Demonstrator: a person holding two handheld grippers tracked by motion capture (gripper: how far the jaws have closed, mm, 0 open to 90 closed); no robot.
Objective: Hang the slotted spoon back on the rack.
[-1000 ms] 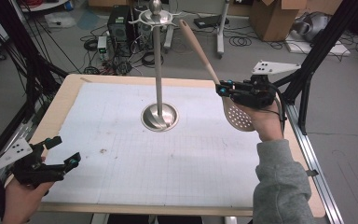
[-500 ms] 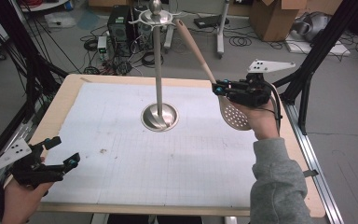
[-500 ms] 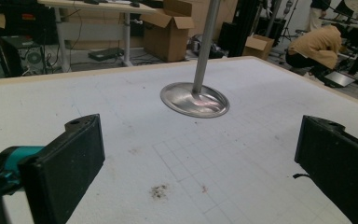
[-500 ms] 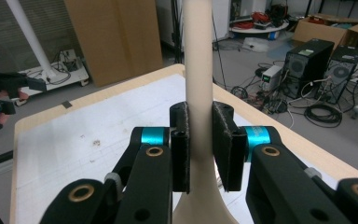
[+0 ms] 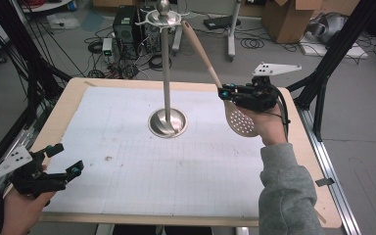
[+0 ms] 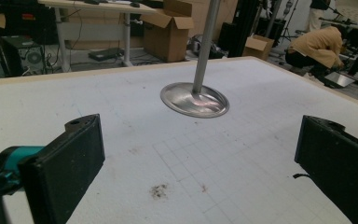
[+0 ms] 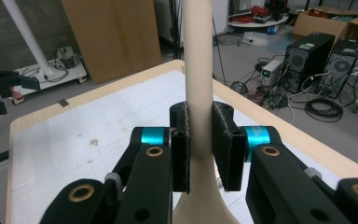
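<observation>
A beige slotted spoon (image 5: pixel 240 120) hangs in the air over the table's right side, its long handle (image 7: pixel 199 70) slanting up toward the hooked top (image 5: pixel 162 18) of a metal stand. My right gripper (image 5: pixel 223 92) is shut on the handle just above the perforated bowl, and both pads press the handle in the right gripper view. The stand's pole (image 5: pixel 166 73) rises from a round steel base (image 5: pixel 168 122) at the table's middle. My left gripper (image 5: pixel 64 159) rests open at the near left corner, its black jaws wide apart with bare mat between them.
A white gridded mat (image 5: pixel 152 166) covers the wooden table (image 5: pixel 68 98). Black frame posts stand at both sides. Computer towers (image 5: pixel 125 22), cables and cardboard boxes (image 5: pixel 286 17) lie on the floor behind. A person in a tan top (image 6: pixel 319 46) crouches far off.
The right gripper has carried the spoon slightly toward the stand, and the handle tip now sits closer to the hooks. The left gripper has not moved.
</observation>
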